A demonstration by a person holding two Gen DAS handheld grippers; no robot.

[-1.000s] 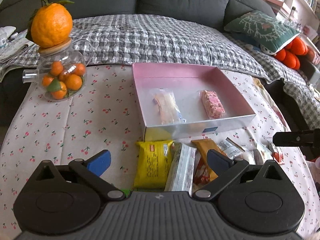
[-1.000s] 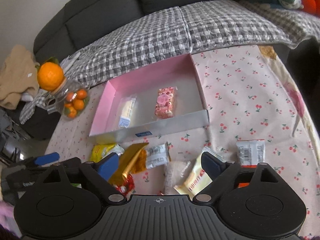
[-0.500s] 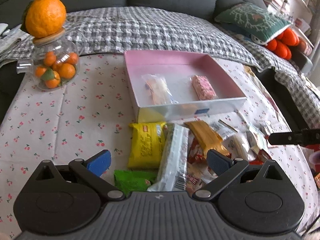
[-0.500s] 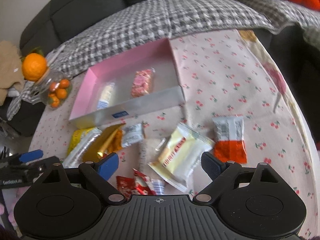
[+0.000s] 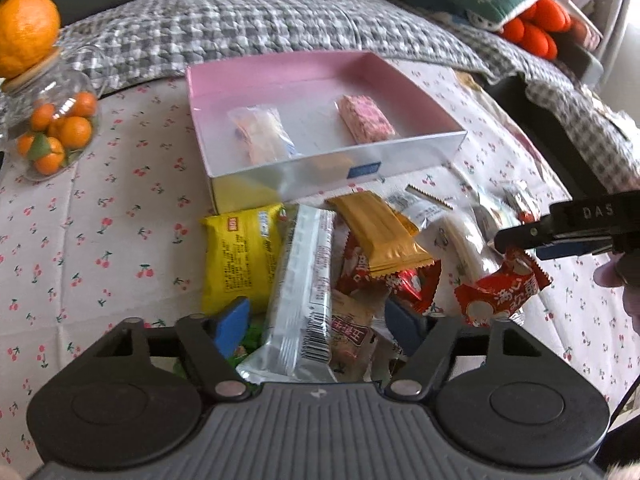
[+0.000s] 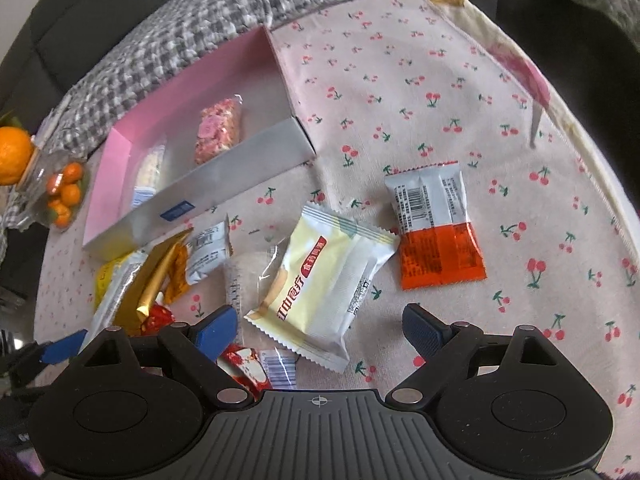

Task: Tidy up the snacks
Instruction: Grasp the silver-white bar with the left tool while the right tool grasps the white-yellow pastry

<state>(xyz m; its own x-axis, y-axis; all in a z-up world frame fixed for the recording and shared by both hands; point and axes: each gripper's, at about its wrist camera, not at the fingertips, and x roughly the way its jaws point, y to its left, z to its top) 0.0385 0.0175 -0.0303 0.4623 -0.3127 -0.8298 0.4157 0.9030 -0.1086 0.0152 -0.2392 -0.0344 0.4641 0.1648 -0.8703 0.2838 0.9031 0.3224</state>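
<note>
Both grippers lower over snack pile | left gripper [image 5: 316,320] jaws closing around silver-wrapped bar [image 5: 304,292], not yet pinched | right gripper [image 6: 320,324] wide open above cream packet [image 6: 320,284] | pink box [image 5: 280,76] beyond pile holds two snacks, ready for more

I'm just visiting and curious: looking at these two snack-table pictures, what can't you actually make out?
- Left wrist view: green packet mostly hidden under the long silver-white packet and the left gripper, whose jaws are closing around that packet.
- Right wrist view: red-and-white wrapper partly hidden behind the right gripper.
- Both views: small print on wrappers too tiny to read.
</note>
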